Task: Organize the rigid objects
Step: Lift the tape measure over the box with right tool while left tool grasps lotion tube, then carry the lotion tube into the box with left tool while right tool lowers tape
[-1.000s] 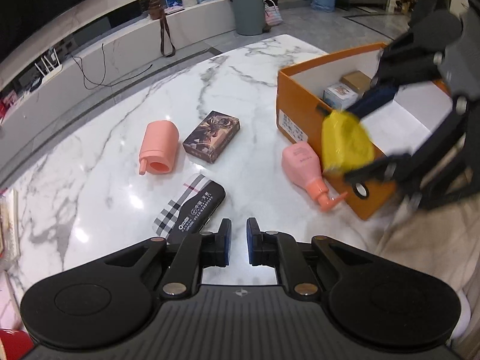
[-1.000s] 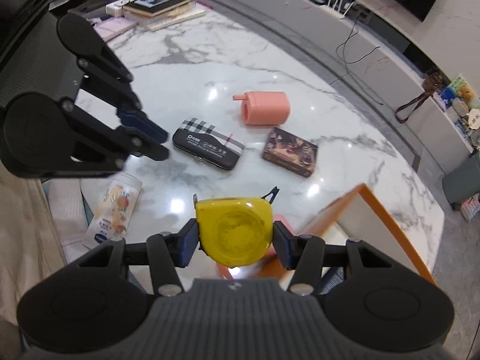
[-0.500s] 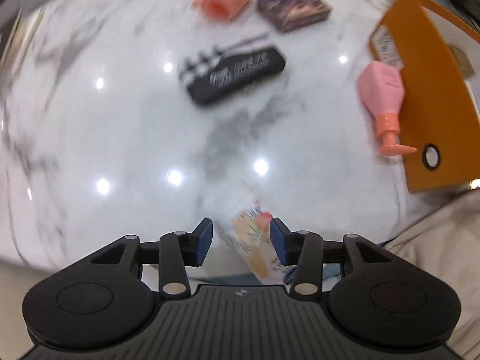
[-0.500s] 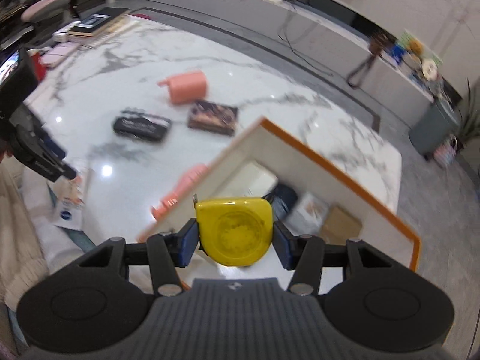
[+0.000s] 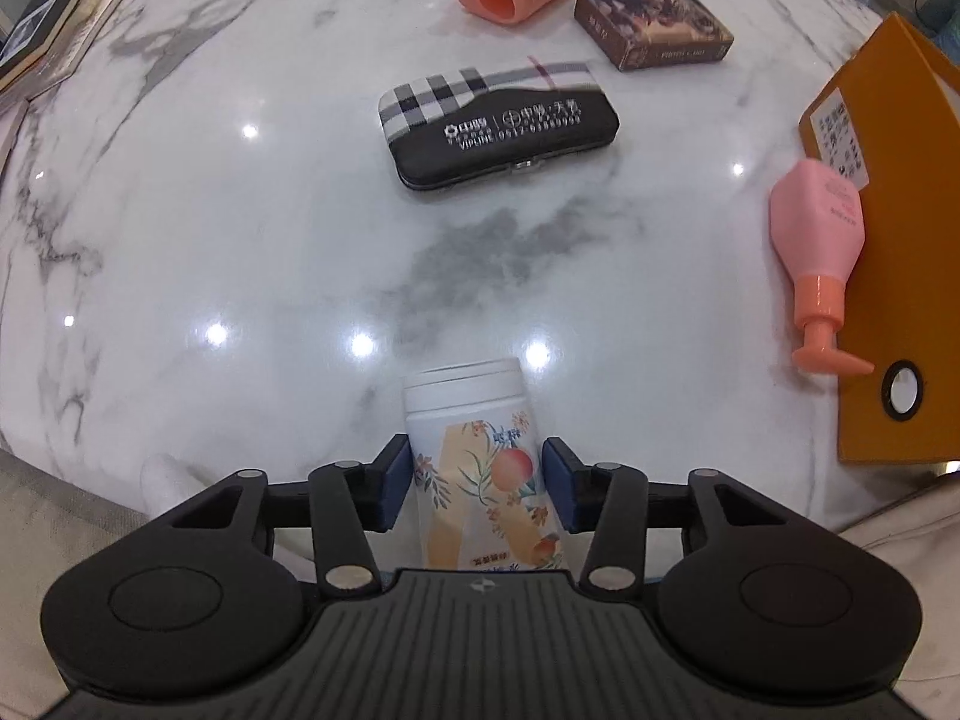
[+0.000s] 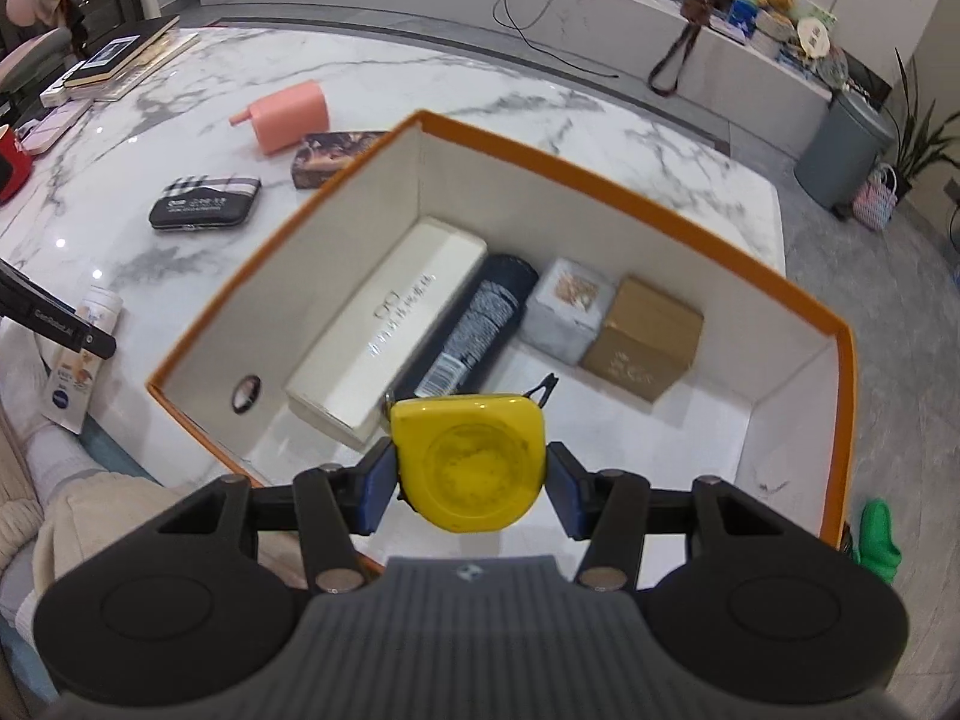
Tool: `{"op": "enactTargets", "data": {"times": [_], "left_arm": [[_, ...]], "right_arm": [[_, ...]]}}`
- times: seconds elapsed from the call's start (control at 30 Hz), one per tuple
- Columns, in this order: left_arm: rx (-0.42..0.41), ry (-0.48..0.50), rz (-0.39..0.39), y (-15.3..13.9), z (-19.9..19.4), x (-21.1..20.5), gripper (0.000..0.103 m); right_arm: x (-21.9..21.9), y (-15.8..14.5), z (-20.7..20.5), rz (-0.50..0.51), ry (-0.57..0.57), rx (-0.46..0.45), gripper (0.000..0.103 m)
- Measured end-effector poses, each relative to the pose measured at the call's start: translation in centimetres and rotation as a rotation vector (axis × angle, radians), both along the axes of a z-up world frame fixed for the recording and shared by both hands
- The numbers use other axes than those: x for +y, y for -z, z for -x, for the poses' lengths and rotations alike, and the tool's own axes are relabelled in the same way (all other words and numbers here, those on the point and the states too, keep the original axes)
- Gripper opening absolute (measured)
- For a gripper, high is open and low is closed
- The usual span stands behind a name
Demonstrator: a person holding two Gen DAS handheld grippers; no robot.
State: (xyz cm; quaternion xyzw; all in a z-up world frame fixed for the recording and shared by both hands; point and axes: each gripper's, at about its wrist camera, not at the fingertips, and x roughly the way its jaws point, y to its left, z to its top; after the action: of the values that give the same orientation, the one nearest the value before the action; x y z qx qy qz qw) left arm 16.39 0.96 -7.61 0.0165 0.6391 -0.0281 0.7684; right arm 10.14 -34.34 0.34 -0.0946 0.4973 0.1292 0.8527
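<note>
**Tape measure over the box, bottle bracketed**

The right gripper [image 6: 471, 471], pinching the yellow tape measure [image 6: 471, 462], has swung from the table to above the orange box [image 6: 843, 372]: release comes next. The left gripper [image 5: 478, 480] has dropped around the peach-print bottle [image 5: 480, 468] at the near edge, pads spread beside it, not yet squeezing

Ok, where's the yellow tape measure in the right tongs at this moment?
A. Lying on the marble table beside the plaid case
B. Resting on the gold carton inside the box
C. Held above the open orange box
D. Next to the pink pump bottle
C: the right tongs grip the yellow tape measure from both sides, and the right wrist view looks down past it into the open orange box, whose contents lie beneath it.
</note>
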Motion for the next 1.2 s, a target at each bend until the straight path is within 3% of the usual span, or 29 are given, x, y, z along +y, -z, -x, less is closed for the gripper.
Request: {"op": "enactTargets", "data": {"times": [0.23,0.6,0.77,0.87,1.07,1.2], "left_arm": [[-0.093,0.086,0.037,-2.3,1.0,-1.2,0.048],[-0.223,0.191,0.108,-8.7,1.6,-4.9,0.046],[-0.328,0.29,0.185,-13.5,2.0,-8.7,0.046],[-0.344,0.371,0.222,-15.0,1.6,-12.5,0.046],[-0.302,0.509,0.264,-13.5,-0.5,-20.9,0.046],[-0.221,0.507,0.278,-10.2,-2.3,-24.7,0.046]], "right_arm": [[-1.2,0.5,0.5,-0.016,0.017,-0.001,0.053],[-2.0,-0.1,1.3,-0.038,0.029,-0.024,0.053],[-2.5,-1.0,1.1,-0.027,0.021,-0.039,0.053],[-3.2,-1.3,0.6,-0.025,0.023,-0.026,0.053],[-5.1,-1.3,-0.9,0.004,0.005,0.009,0.053],[-5.5,-0.2,-2.2,0.04,-0.06,0.051,0.053]]}}
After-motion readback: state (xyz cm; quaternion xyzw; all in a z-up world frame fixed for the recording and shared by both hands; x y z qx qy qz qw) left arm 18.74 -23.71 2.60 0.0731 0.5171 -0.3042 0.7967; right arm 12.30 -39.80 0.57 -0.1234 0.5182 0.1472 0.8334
